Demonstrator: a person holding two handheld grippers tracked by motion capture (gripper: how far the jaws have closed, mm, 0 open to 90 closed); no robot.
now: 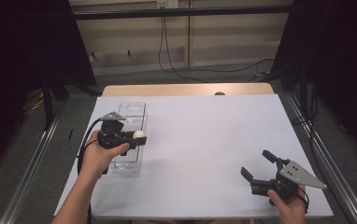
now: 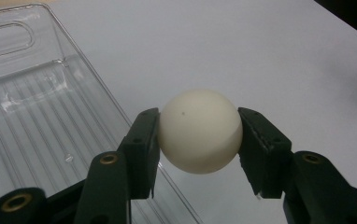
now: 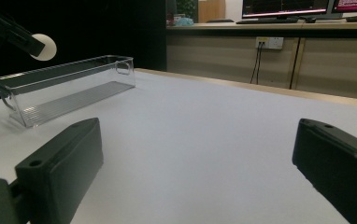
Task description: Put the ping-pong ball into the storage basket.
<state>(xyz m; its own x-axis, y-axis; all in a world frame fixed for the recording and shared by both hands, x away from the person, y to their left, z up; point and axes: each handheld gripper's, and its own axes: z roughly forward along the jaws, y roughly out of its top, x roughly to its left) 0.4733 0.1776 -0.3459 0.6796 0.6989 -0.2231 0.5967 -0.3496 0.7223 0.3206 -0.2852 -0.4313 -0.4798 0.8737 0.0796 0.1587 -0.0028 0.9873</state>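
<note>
Left gripper (image 2: pixel 198 135) clamps a white ball (image 2: pixel 200 131) between its two black jaws — pads press on opposite sides of the ball, which sits clear of the table. In the high view the ball (image 1: pixel 140 135) is held above the right-hand long wall of a clear plastic bin (image 1: pixel 131 112); the left gripper view puts it just over that rim, with the ribbed bin floor (image 2: pixel 41 126) to one side and the white table surface (image 2: pixel 270 56) to the other. The bin lies lengthwise near the left edge of the table, nothing visible inside it. Right gripper (image 1: pixel 257 167) rests low over the near right part of the table, well apart from bin and ball — jaws spread wide, nothing between them, bare tabletop (image 3: pixel 200 154) in the gap.
</note>
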